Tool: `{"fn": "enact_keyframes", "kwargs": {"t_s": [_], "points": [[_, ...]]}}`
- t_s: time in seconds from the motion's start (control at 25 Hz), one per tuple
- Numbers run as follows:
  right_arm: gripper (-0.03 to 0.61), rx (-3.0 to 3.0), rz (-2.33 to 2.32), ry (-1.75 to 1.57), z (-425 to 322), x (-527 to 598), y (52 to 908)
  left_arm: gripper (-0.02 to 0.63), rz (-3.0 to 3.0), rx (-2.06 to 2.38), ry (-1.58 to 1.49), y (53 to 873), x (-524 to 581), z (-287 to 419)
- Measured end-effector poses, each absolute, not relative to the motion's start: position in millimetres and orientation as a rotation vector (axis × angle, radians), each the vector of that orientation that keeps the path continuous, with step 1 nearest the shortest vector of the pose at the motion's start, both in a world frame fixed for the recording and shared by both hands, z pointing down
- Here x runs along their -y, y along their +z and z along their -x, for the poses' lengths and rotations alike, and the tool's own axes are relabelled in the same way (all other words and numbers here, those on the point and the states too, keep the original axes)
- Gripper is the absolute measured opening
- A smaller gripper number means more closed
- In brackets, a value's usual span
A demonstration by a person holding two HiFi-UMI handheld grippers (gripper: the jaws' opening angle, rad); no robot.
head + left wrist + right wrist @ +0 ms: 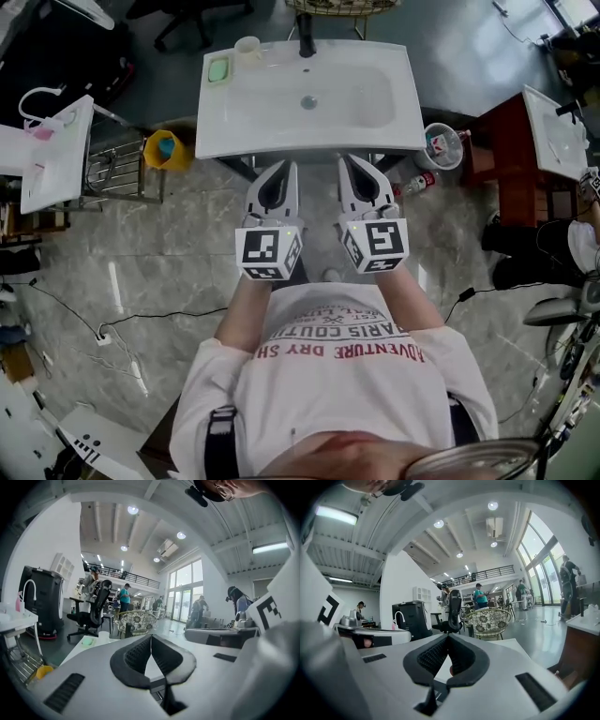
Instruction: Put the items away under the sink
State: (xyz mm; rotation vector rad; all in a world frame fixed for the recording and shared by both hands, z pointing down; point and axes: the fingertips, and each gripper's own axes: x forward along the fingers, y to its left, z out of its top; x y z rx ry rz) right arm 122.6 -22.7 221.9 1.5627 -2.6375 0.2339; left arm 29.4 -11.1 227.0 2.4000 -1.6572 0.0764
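One sideways bottle (419, 182), head view only

The floor (178, 234) is grey, marbled stone, glossy enough to catch the light, with thin black cables (159, 319) trailing to a white power strip (103, 337). It's a tall, open hall with white walls (396, 578). Round lights (132, 510) are set among the ceiling beams, and a bright strip light (272, 548) hangs to one side. Big windows (183, 591) run up the far end, and a balcony railing (483, 576) crosses above. Further back stand a black office chair (97, 603), a round patterned chair (489, 619) and a black cabinet (410, 616).
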Motion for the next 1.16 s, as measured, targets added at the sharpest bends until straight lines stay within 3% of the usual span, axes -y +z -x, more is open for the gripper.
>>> {"fn": "enact_keyframes", "kwargs": {"t_s": [1.16], "points": [[0.025, 2.609, -1.570, 0.144, -130, 35, 205, 0.023, -2.409, 1.794, 0.069, 194, 15, -8]]}}
